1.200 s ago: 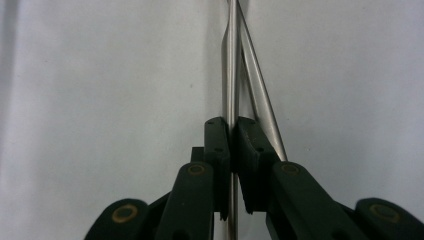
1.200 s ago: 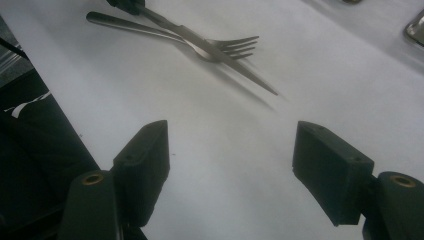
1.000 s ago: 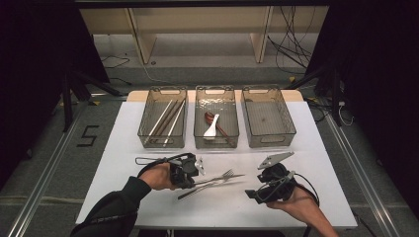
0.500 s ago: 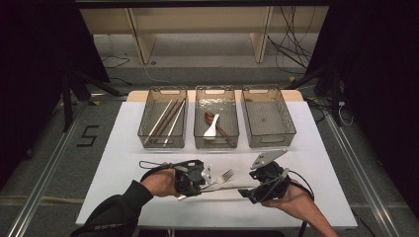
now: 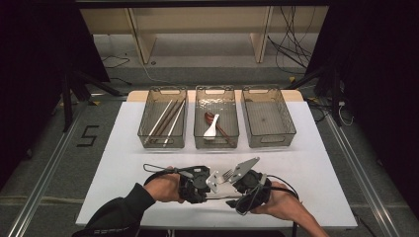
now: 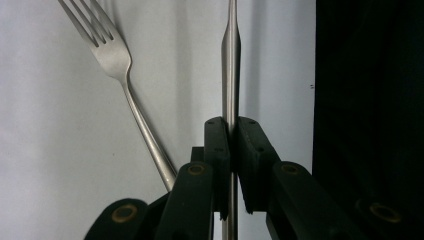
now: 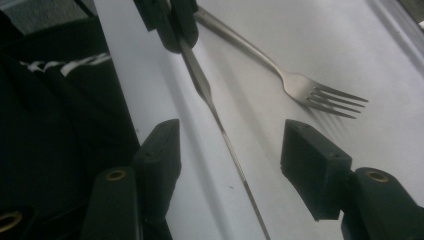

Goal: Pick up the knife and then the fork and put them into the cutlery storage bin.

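A thin metal utensil (image 6: 230,60), seen edge-on, is clamped by its handle in my left gripper (image 6: 230,140), which is shut on it. Its slim far end (image 7: 220,125) runs between the jaws of my right gripper (image 7: 232,150). Those jaws have just been closing but stand apart from the utensil on both sides. A steel fork (image 7: 320,95) (image 6: 115,55) lies on the white table beside it. In the high view both grippers meet near the table's front edge, left gripper (image 5: 205,183) facing right gripper (image 5: 237,183), with the fork's tines (image 5: 227,174) between them.
Three clear bins stand in a row at the back. The left bin (image 5: 148,140) holds chopsticks, the middle bin (image 5: 197,143) a white spoon and a dark red one, and the right bin (image 5: 291,131) looks empty. The table's front edge (image 5: 217,224) is close behind the hands.
Both hands have drawn together at the table's front: the left gripper moved right and slightly up with the utensil, the right gripper moved left onto its far end.
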